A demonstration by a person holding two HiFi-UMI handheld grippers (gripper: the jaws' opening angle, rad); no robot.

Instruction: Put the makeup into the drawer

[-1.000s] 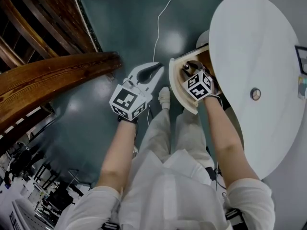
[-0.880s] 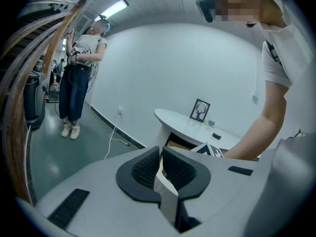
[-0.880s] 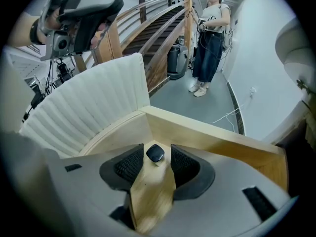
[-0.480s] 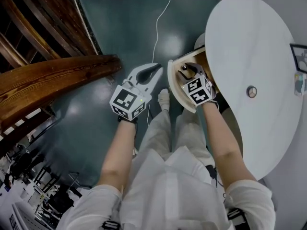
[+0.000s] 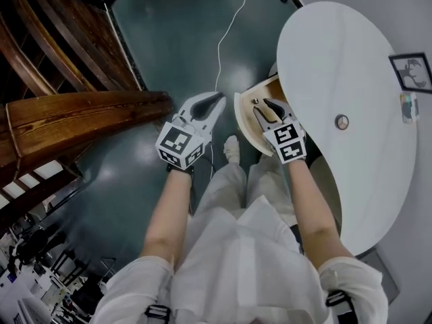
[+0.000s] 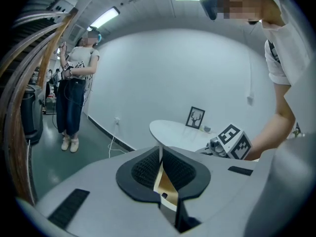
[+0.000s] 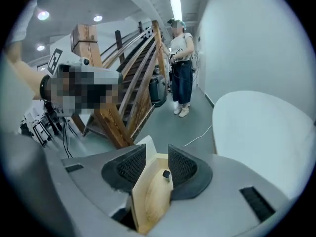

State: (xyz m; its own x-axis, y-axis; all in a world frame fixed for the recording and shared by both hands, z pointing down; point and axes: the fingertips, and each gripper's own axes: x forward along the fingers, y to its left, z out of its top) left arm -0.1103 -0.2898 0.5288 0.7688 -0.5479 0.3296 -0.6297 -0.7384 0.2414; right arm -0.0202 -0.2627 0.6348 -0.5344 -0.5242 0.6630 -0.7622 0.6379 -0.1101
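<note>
The open wooden drawer (image 5: 241, 121) juts out from under the white oval table (image 5: 337, 52). On the drawer's floor (image 7: 148, 201) lies a small dark makeup piece (image 7: 166, 175), seen between and below my right jaws. My right gripper (image 5: 264, 106) hovers above the drawer; its jaws are closing, with nothing between the pads. In the right gripper view the right gripper (image 7: 157, 154) points down at the drawer. My left gripper (image 5: 217, 100) is shut and empty, just left of the drawer front. The left gripper (image 6: 160, 149) shows pads that meet at the tips.
A small round item (image 5: 342, 121), a framed picture (image 5: 411, 71) and a small object (image 5: 407, 106) rest on the table. A wooden stair rail (image 5: 81, 117) runs at left. A white cable (image 5: 226, 32) crosses the floor. A person (image 7: 181, 68) stands farther off.
The right gripper has lifted up out of the drawer and rolled, so both of its fingers now show above it. The left gripper has risen a little.
</note>
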